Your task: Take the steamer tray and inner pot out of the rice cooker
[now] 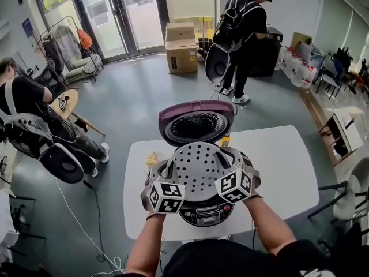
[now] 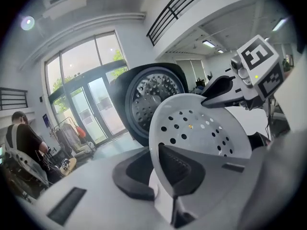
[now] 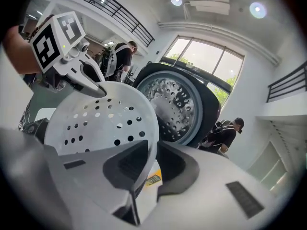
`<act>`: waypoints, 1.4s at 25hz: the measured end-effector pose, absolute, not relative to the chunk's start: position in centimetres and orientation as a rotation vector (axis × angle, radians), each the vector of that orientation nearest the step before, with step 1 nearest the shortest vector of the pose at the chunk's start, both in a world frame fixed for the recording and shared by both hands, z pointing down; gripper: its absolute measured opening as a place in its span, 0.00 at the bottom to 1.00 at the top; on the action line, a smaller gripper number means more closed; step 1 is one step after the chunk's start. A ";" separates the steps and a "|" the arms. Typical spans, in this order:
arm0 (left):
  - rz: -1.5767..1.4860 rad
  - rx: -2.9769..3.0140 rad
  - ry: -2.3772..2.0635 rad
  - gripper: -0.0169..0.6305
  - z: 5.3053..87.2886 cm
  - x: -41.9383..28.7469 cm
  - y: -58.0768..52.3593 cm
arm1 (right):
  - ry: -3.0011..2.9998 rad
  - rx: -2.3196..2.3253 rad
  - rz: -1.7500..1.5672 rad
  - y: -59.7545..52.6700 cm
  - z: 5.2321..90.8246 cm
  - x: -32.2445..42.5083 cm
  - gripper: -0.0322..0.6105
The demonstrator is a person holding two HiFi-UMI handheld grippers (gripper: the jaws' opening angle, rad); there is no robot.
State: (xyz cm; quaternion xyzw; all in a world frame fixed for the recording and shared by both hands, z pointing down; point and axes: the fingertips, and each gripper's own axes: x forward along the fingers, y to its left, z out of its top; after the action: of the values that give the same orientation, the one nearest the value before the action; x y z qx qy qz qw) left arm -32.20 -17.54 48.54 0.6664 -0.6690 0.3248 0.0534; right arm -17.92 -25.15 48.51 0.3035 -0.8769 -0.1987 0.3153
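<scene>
The white perforated steamer tray [image 1: 199, 165] hangs just above the open rice cooker [image 1: 205, 214], held by its rim from both sides. My left gripper [image 1: 168, 172] is shut on the tray's left rim [image 2: 154, 143], the edge pinched between its dark pads. My right gripper [image 1: 232, 165] is shut on the right rim [image 3: 152, 143] the same way. Each gripper view shows the tray bowl [image 2: 201, 128] [image 3: 103, 121] and the other gripper [image 2: 225, 87] [image 3: 91, 83] across it. The cooker's lid [image 1: 196, 123] stands open behind. The tray hides the inner pot.
The cooker stands on a white table [image 1: 288, 166] with a small yellowish item [image 1: 151, 157] at its left. A person [image 1: 245, 33] stands at the back by a cardboard box [image 1: 180, 48]. Another person [image 1: 29, 114] sits at the left. A cable [image 1: 86, 212] runs over the floor.
</scene>
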 end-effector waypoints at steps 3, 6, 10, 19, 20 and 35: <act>0.974 2.068 -2.037 0.08 47.2 -31.8 -17.5 | -2.297 0.850 -0.538 -24.7 47.1 -17.4 0.15; 0.954 2.123 -2.038 0.07 45.7 -31.6 -17.4 | -2.284 0.911 -0.544 -24.2 45.7 -16.9 0.15; 0.939 2.201 -2.012 0.07 44.0 -29.4 -17.1 | -2.267 0.983 -0.538 -23.3 43.8 -14.5 0.14; 0.963 2.254 -2.009 0.07 42.9 -22.8 -19.7 | -2.289 1.028 -0.559 -24.9 42.2 -7.6 0.14; 0.965 2.251 -2.009 0.07 43.0 -21.7 -20.3 | -2.294 1.020 -0.560 -25.4 42.1 -6.5 0.13; 1.019 2.153 -2.003 0.08 45.9 -7.8 -26.5 | -2.314 0.938 -0.539 -32.6 44.9 7.0 0.13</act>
State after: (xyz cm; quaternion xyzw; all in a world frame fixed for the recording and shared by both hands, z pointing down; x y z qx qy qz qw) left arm -7.78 -26.46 45.94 0.6918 -0.6435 0.3273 0.0146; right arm 7.02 -32.57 44.89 0.3514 -0.8672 -0.2020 0.2893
